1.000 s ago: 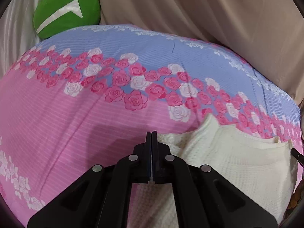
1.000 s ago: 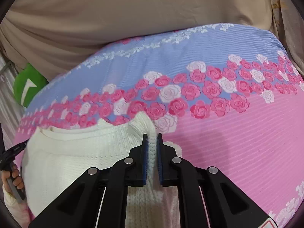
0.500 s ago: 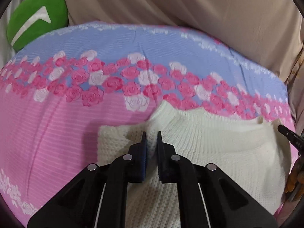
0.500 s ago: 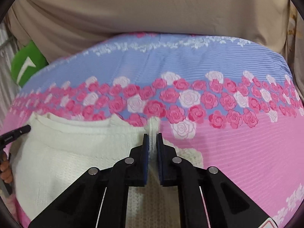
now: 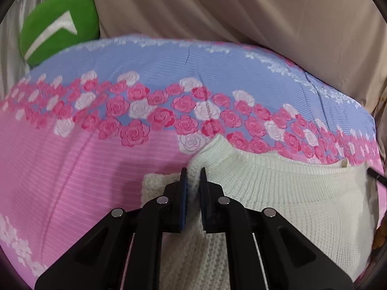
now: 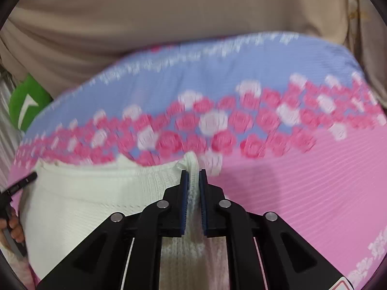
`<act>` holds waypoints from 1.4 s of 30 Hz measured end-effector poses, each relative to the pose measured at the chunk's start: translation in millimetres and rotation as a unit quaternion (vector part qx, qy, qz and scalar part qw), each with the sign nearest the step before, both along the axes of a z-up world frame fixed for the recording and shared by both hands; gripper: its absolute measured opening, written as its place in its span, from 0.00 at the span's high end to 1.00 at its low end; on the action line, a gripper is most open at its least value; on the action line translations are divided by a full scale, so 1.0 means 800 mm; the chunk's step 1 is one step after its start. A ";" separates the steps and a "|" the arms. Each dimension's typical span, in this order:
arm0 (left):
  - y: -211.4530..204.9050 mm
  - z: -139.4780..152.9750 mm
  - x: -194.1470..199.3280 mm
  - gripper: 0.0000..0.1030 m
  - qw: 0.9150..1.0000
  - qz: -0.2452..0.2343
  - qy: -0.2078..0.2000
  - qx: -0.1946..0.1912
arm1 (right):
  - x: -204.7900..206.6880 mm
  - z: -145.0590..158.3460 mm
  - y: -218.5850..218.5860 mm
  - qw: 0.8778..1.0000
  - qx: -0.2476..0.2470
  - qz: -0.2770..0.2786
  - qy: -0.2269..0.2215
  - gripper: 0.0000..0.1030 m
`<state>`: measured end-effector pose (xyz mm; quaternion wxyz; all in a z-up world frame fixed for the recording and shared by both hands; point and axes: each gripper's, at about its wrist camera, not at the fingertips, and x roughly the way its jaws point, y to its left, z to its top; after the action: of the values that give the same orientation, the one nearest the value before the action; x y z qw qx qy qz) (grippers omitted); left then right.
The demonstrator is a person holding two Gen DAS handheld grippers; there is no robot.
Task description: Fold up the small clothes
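A small cream knitted sweater (image 5: 278, 193) is held up over the rose-patterned bed cover (image 5: 72, 169). My left gripper (image 5: 192, 176) is shut on its left top corner, by the ribbed edge. My right gripper (image 6: 192, 176) is shut on the other top corner of the sweater (image 6: 96, 193). The ribbed edge stretches between the two grippers. A sleeve or lower fold (image 5: 157, 183) lies on the cover under the left gripper. The right wrist view is blurred by motion.
The bed cover is pink in front (image 6: 302, 193) and blue at the back (image 5: 193, 67). A green cushion (image 5: 58, 33) sits at the far left corner. Beige curtain cloth (image 5: 266, 12) hangs behind the bed.
Both grippers have moved with the sweater. In the left view the sweater shifted right and the cushion came back into view. The right view has gone blurry.
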<state>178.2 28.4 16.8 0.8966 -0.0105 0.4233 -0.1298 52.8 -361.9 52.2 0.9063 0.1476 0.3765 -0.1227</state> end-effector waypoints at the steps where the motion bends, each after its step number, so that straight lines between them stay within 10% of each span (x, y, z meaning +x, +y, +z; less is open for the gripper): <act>1: 0.001 0.015 -0.013 0.88 1.000 -0.002 -0.018 -0.005 | -0.015 0.019 0.009 1.000 -0.016 -0.005 -0.020 0.88; 3: 0.004 0.042 -0.035 0.82 0.999 0.005 -0.052 -0.010 | -0.040 0.045 0.034 0.998 -0.026 0.017 -0.050 0.82; 6: 0.010 0.085 -0.079 0.44 0.993 0.026 -0.114 -0.023 | -0.055 0.050 0.098 0.994 -0.009 0.098 -0.055 0.76; 10: -0.019 0.097 -0.134 0.43 0.991 -0.071 -0.107 -0.045 | -0.067 0.003 0.208 0.972 0.040 0.232 -0.008 0.76; 14: -0.052 0.044 -0.173 0.45 0.988 -0.148 -0.017 -0.039 | -0.082 -0.041 0.271 0.957 0.044 0.286 0.029 0.76; 19: -0.035 -0.013 -0.193 0.48 0.991 -0.133 0.016 0.003 | -0.103 -0.063 0.255 0.963 0.050 0.261 0.038 0.87; 35: 0.074 -0.016 -0.203 0.62 0.998 -0.048 0.029 -0.013 | -0.238 -0.071 0.051 0.995 0.097 0.005 0.009 0.99; 42: 0.019 0.012 -0.229 0.61 0.994 -0.093 0.019 -0.048 | -0.184 -0.041 0.186 0.984 0.070 0.163 -0.005 0.84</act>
<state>-4.6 43.5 26.5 0.8706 -0.0169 0.4330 -0.2329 -94.1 -213.4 19.6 0.9036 0.1476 0.3985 0.0541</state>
